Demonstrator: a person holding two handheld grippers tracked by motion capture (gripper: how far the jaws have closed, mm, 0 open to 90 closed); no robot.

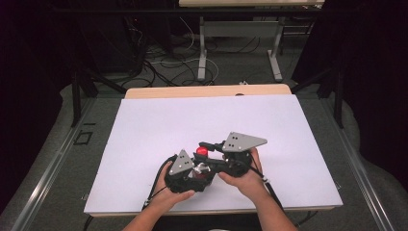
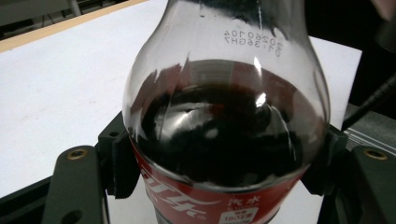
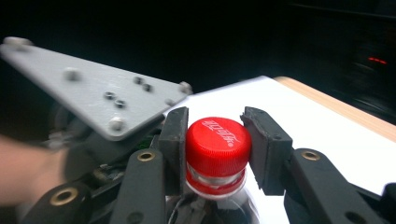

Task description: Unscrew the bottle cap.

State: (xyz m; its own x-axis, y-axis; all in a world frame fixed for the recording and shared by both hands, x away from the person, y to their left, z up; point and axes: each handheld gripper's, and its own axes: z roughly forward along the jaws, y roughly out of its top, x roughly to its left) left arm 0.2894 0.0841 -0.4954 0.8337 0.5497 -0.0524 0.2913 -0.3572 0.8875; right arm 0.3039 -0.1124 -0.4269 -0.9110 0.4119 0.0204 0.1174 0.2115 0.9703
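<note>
A: Where is the clear plastic cola bottle with the red label [image 2: 224, 140] right now?

B: Low in the middle of the high view, standing upright on the white-covered table [image 1: 144, 144], between the two hands. The left tool [image 2: 224, 177] is clamped on its body at the label's upper edge, a pad on each side.

A: And the ribbed red screw cap [image 3: 217, 148]?

B: At the centre of the right gripper view. The right tool [image 3: 215, 147] is closed on it, one pad on either side of the rim.

A: So the twist runs about which line?

B: The bottle's long axis, straight up through the neck. I'd judge the right tool turns about that line while the left braces.
</note>
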